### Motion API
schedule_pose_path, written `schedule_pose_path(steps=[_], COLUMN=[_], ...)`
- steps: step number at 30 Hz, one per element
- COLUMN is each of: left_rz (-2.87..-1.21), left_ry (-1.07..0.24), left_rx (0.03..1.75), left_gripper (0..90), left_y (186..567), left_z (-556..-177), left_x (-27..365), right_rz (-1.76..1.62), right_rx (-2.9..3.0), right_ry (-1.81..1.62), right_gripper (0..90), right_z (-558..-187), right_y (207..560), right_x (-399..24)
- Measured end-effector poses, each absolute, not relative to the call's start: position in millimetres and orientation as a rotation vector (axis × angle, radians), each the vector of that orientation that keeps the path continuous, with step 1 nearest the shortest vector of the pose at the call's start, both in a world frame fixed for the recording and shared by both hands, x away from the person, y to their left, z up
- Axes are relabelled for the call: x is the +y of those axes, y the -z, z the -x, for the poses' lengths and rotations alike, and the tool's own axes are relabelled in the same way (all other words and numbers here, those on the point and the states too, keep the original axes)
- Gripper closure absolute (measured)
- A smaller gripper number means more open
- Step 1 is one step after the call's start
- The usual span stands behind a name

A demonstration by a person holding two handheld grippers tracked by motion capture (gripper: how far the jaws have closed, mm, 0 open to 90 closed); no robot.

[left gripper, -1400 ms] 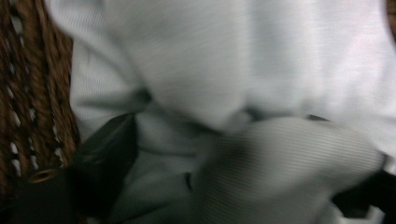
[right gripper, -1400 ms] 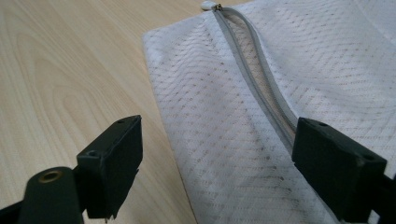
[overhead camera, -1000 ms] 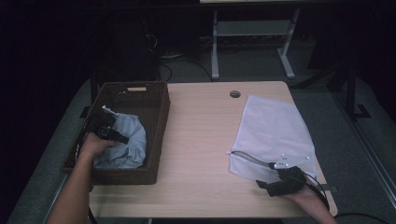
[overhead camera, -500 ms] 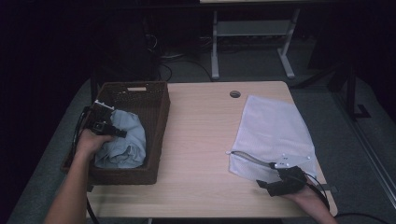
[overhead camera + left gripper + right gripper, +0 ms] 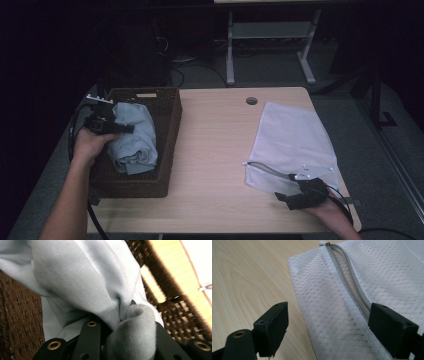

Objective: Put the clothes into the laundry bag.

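Note:
A light blue-grey cloth (image 5: 136, 145) hangs bunched over the brown wicker basket (image 5: 168, 125) at the table's left. My left gripper (image 5: 130, 129) is shut on a fold of the cloth (image 5: 82, 282); its jaws have just been closing with the fabric between them. In the left gripper view the gripper (image 5: 120, 325) pinches the fold above the basket wall (image 5: 172, 302). A white mesh bag (image 5: 292, 135) lies flat at the right. My right gripper (image 5: 285, 187) rests open at its near edge. Its jaws (image 5: 328, 320) straddle the bag (image 5: 332, 300) beside the grey zipper (image 5: 347, 277).
The bare wooden tabletop (image 5: 215, 150) stretches between basket and bag. A round cable hole (image 5: 251, 101) sits near the far edge. A white desk frame (image 5: 265, 50) stands on the dark floor beyond. The zipper pull (image 5: 322, 243) lies at the bag's far corner.
My left hand has risen and drawn the cloth up out of the basket. The right hand and the mesh bag have stayed where they were.

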State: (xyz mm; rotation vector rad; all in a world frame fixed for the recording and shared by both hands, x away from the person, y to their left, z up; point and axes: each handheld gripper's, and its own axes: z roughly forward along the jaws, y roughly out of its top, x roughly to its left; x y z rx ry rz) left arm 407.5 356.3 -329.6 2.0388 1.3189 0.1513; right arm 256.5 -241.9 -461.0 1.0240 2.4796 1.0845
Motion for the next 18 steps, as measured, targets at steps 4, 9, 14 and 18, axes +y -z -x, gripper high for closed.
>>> schedule_pose_path(steps=[4,9,14,18], left_rz=[-2.02,-2.004,-2.0,-2.0], left_ry=[-0.159,-0.165,-0.184,-0.197], left_rx=[1.294,1.261,1.216,1.161], left_gripper=[76.1,76.1,76.1,76.1], left_y=[317,304,286,269], left_z=[-404,-400,-396,-394], left_x=[357,353,346,336], right_rz=[-1.024,-1.028,-1.027,-1.031], right_rx=[2.48,2.475,2.473,2.471], right_ry=[-1.083,-1.085,-1.086,-1.086], right_gripper=[15.7,15.7,15.7,15.7], right_z=[-257,-257,-257,-257], right_y=[461,461,461,461], right_x=[-242,-243,-243,-243])
